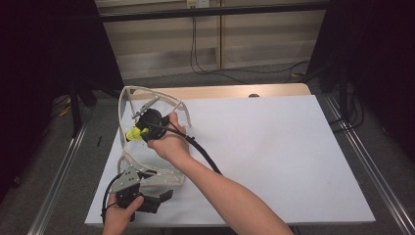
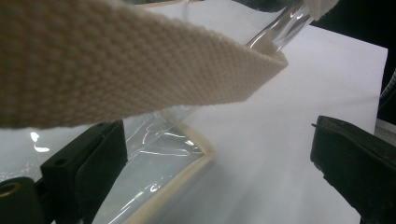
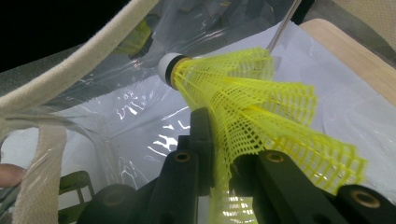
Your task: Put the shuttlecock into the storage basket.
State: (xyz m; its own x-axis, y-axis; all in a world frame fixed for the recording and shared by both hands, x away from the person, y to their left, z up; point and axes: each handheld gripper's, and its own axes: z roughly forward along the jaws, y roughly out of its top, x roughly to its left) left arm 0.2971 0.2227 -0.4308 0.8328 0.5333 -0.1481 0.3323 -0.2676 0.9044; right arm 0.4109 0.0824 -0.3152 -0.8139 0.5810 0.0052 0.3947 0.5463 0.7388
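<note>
A clear plastic bag (image 1: 128, 105) with cream fabric trim stands open at the table's left. My right gripper (image 1: 138, 132) reaches into its mouth, shut on the skirt of a yellow mesh shuttlecock (image 1: 132, 134). In the right gripper view the shuttlecock (image 3: 243, 102) points its white cork away, the right gripper (image 3: 219, 140) pinches its skirt, and the bag's clear wall (image 3: 116, 93) lies behind. My left gripper (image 1: 164, 197) sits by the bag's near bottom corner. In the left gripper view the left gripper (image 2: 215, 154) stands open, with a cream strap (image 2: 116, 60) crossing above its jaws and the bag's trimmed edge (image 2: 187, 172) beside the left jaw.
A white sheet (image 1: 274, 147) covers the table, with a wooden strip (image 1: 220, 91) along the far edge. The right gripper's black cable (image 1: 203, 154) trails across the sheet beside the forearm. Metal rails (image 1: 364, 161) run down both sides of the table.
</note>
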